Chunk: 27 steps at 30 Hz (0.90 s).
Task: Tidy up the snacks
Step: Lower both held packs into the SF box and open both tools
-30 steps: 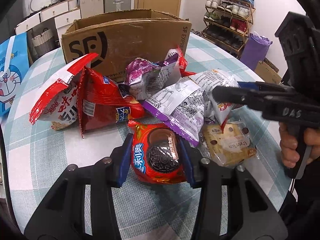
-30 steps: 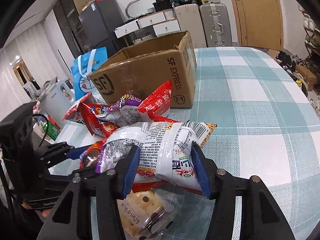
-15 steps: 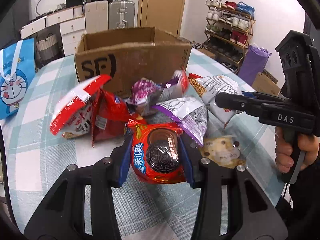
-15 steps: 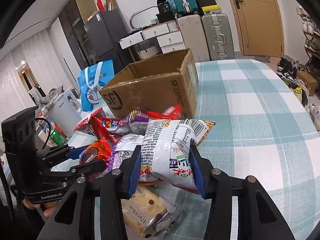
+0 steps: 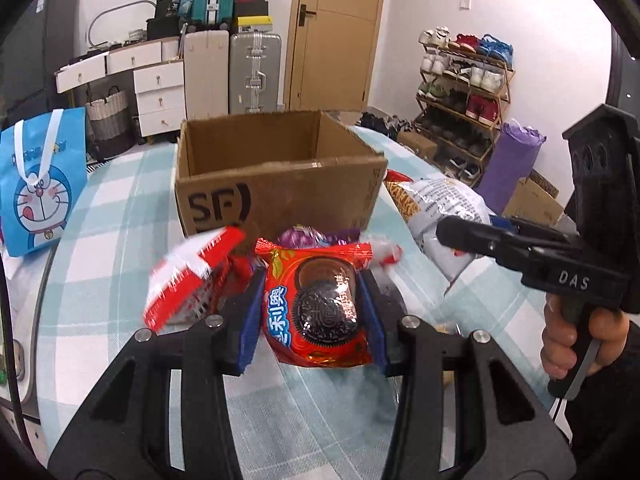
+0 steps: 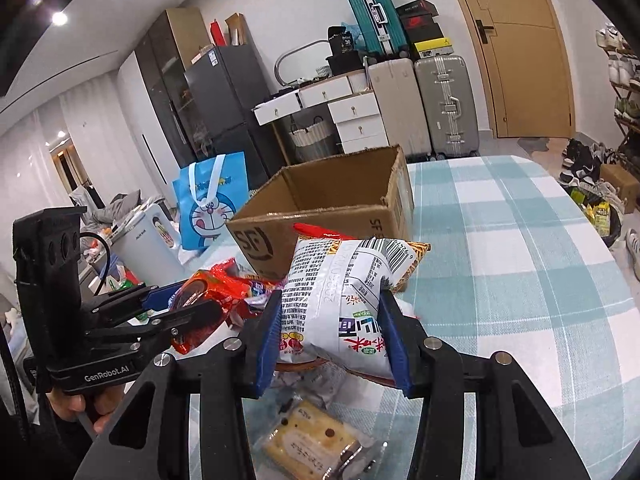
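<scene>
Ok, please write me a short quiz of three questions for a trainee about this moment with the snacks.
1. True or false: the brown cardboard box already holds a snack.
2. What does the left gripper hold?
3. The right gripper is: A open, B shut on a white noodle-style snack bag, C shut on nothing.

Key
1. False: the part of its inside that shows is bare.
2. The red cookie packet.
3. B.

My left gripper (image 5: 312, 312) clamps a red cookie packet (image 5: 318, 308), raised above the checked table. My right gripper (image 6: 332, 332) pinches a white noodle bag (image 6: 340, 300), upright. The open cardboard box (image 5: 280, 184) stands beyond both.
</scene>
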Available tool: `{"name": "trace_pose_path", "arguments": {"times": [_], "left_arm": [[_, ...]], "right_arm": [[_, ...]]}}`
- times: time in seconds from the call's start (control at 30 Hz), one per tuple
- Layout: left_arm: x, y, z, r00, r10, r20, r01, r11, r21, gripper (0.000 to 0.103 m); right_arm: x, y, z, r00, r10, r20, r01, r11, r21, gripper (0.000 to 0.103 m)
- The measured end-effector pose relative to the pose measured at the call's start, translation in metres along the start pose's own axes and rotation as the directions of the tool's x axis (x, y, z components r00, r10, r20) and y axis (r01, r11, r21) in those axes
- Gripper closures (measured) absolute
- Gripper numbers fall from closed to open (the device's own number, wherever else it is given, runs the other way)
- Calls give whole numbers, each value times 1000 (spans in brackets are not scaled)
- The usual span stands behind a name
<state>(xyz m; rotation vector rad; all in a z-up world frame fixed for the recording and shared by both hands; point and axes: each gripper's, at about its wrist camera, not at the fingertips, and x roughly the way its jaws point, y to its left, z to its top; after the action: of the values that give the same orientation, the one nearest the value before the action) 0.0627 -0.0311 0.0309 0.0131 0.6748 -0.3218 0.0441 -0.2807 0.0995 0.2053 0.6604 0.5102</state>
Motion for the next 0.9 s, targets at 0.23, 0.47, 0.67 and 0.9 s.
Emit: {"name": "trace_pose_path", "arguments": {"times": [0.23,0.47,0.67,0.9], "left_arm": [[-8,8,30,998,46,46,-45,999,-24,62],[0,24,59,995,79,68,-74,995,-65,62],[13,39,82,994,91,67,-84,991,-100,62],[47,46,108,989,134,63,-126,985,-119,62]], "right_arm": [[6,10,21,1000,11,24,-11,1000,-22,57],[17,14,44,998,26,48,-26,1000,-18,56],[33,16,67,997,37,68,-37,999,-7,56],[73,8,86,999,10,41,-12,999,43,56]]}}
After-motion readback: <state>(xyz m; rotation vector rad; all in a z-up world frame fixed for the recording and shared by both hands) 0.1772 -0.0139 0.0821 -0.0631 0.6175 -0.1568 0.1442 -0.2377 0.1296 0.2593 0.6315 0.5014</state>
